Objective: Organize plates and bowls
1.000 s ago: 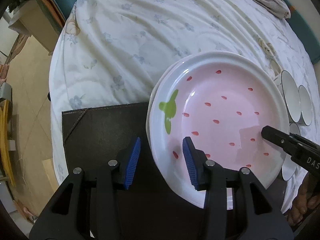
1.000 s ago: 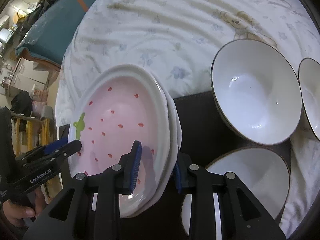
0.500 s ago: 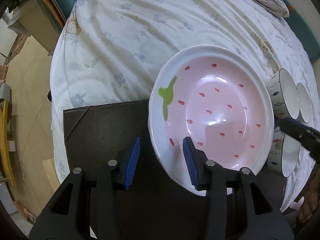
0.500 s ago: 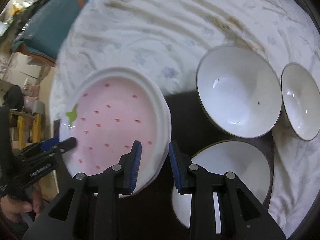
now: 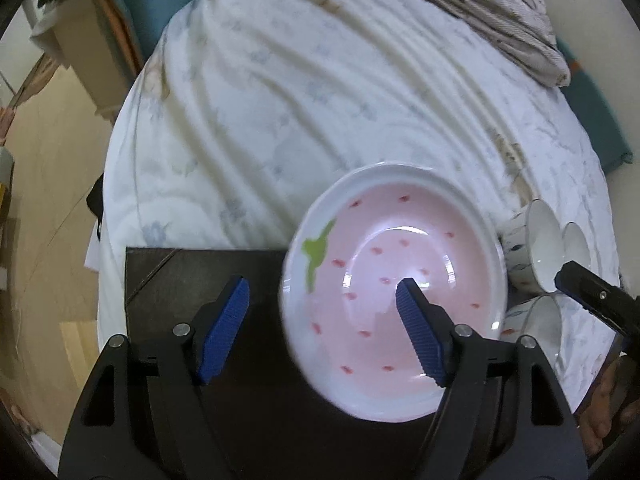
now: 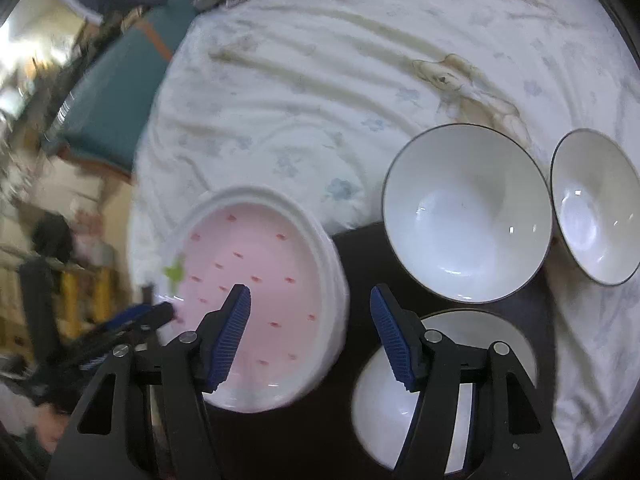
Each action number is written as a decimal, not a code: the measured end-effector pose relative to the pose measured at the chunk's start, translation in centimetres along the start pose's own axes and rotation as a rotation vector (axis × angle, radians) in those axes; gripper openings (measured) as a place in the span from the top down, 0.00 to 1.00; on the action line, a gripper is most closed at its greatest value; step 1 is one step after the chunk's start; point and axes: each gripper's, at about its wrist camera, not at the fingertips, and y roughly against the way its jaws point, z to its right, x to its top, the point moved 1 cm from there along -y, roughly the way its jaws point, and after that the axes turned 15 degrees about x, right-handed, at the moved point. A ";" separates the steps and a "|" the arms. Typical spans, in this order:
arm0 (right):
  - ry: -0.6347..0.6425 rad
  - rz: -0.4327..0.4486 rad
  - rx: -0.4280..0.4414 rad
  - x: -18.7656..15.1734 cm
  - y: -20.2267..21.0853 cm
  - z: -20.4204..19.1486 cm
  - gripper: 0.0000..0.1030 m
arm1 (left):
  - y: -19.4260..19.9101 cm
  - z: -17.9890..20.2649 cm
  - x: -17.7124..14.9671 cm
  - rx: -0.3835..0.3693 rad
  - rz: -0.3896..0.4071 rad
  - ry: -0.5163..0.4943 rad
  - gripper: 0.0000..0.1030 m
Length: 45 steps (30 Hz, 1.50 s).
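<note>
Pink plate (image 5: 400,280) (red-speckled) lies on the dark mat (image 5: 192,272) before us, bowls (image 6: 466,212) at two o'clock; our left gripper (image 5: 322,330) and right gripper (image 6: 310,334) both gape, holding nothing.

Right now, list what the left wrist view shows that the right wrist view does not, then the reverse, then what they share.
Left wrist only: the bowls' patterned outer walls, seen side-on, and a striped blanket at the far edge.

Right wrist only: the white insides of three bowls, the large bowl, the far right bowl and the near bowl on the dark mat.

Both: the pink strawberry plate, the floral sheet, and both the left gripper and right gripper open, holding nothing.
</note>
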 end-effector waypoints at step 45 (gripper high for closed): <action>0.093 -0.247 -0.209 0.8 -8.3 1.2 0.61 | -6.9 -0.6 0.6 -0.112 -0.209 0.044 0.60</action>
